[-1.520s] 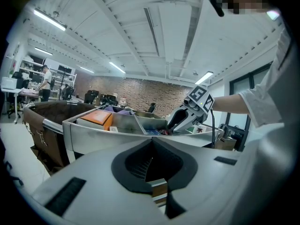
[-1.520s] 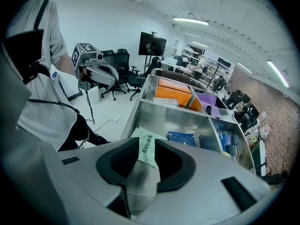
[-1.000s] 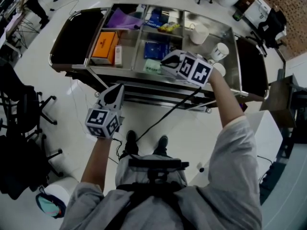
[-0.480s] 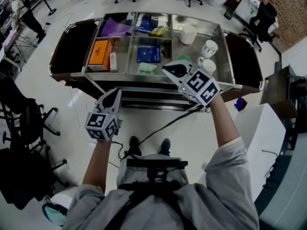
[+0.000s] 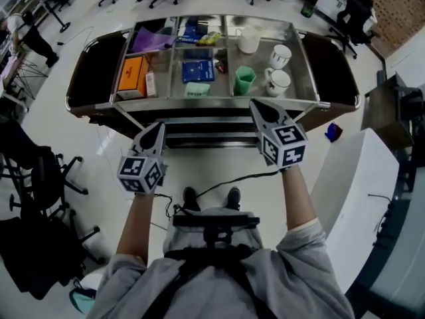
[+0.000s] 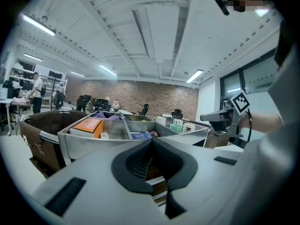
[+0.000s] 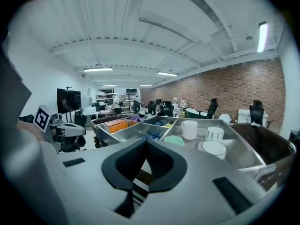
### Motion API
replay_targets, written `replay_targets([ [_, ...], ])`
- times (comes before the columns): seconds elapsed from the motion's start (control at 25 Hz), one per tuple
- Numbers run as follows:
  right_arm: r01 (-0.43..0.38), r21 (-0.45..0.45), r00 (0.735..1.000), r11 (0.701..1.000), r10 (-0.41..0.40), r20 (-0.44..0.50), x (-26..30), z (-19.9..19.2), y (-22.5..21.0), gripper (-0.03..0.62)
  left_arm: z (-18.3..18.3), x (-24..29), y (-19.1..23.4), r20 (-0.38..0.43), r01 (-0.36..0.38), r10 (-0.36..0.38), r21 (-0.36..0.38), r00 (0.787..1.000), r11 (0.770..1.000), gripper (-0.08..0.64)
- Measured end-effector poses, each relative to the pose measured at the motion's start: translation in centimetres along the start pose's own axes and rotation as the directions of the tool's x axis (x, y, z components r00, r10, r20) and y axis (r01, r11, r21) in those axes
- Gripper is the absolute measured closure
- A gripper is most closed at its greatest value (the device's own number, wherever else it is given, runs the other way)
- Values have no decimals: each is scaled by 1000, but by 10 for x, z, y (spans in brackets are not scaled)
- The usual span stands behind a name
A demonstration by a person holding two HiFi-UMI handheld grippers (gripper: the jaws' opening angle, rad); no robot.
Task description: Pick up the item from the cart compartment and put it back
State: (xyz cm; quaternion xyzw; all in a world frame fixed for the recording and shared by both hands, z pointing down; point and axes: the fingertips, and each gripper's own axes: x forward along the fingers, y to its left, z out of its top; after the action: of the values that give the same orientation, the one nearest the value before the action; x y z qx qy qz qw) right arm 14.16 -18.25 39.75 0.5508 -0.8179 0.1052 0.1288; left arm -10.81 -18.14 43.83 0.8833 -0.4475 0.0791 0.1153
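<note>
A steel cart with several compartments stands in front of me. A green cup stands upright in the right compartment, beside two white mugs and a white jug. My right gripper hangs at the cart's front edge, short of the cup, shut and empty. In the right gripper view its jaws meet, with the green cup beyond them. My left gripper hovers below the cart's front left, shut with nothing in it; its jaws touch.
An orange box and a purple bag fill the left compartments; blue books and a pale green packet lie in the middle. Dark cloth bags hang at both cart ends. Office chairs stand at my left, a white table at my right.
My right gripper has drawn back from above the cart's compartments to its front edge. The green cup now stands uncovered in the right compartment. The left gripper has barely moved.
</note>
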Motion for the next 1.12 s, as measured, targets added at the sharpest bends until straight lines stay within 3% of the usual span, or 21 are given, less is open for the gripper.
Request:
replay_targets([
  [0.28, 165, 149, 986, 975, -165, -13, -35, -42, -24, 581, -5, 0, -3, 8, 22, -22, 2, 1000, 1000, 555],
  [0.48, 241, 158, 970, 958, -238, -37, -51, -59, -38, 583, -4, 2, -6, 9, 30, -30, 2, 1000, 1000, 555],
  [0.72, 262, 107, 965, 959, -259, -47, -57, -58, -42, 584, 0, 4, -10, 7, 36, -36, 8, 999, 999, 555],
  [1.12, 237, 96, 971, 967, -232, -61, -50, -62, -38, 584, 4, -1, -6, 11, 14, -14, 10, 1000, 1000, 555],
])
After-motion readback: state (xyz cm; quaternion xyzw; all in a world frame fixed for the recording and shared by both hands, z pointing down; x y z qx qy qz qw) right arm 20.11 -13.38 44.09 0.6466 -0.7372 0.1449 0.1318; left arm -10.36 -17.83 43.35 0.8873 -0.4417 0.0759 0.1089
